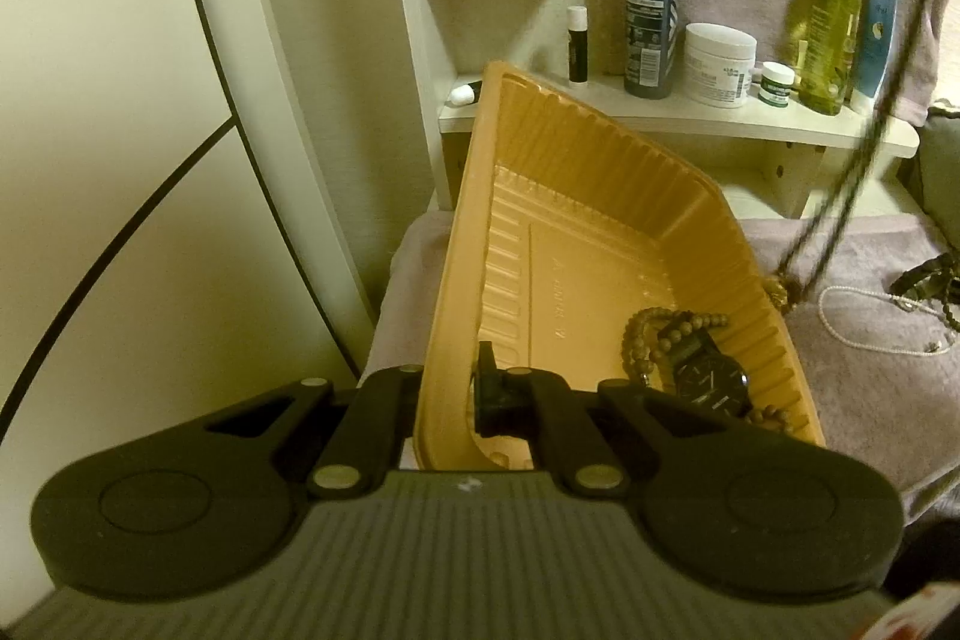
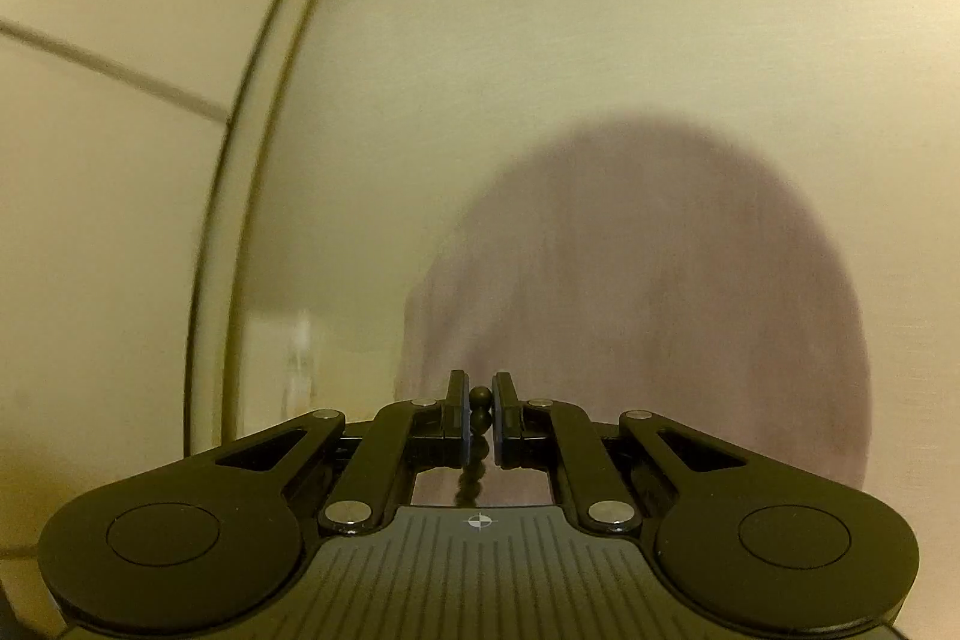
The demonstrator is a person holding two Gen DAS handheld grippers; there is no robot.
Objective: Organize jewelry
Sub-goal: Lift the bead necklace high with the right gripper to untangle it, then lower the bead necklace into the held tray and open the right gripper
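Note:
My left gripper (image 1: 447, 391) is shut on the near left wall of an orange plastic tray (image 1: 600, 220) and holds it tilted. In the tray's low corner lie a brown bead bracelet (image 1: 645, 334) and a black watch (image 1: 711, 376). My right gripper (image 2: 480, 409) is shut on a dark bead necklace (image 2: 479, 421), held high and facing a plain wall. In the left wrist view the necklace (image 1: 888, 100) hangs in a long blurred strand, its lower end by the tray's right rim. A white pearl necklace (image 1: 864, 325) and dark jewelry (image 1: 927, 280) lie on the grey cloth.
A white shelf (image 1: 690, 112) behind the tray holds a dark spray bottle (image 1: 651, 10), a white jar (image 1: 717, 64), a yellow bottle (image 1: 831, 28) and small tubes. A grey-pink cloth (image 1: 870, 400) covers the table. A cream wall with dark lines is at left.

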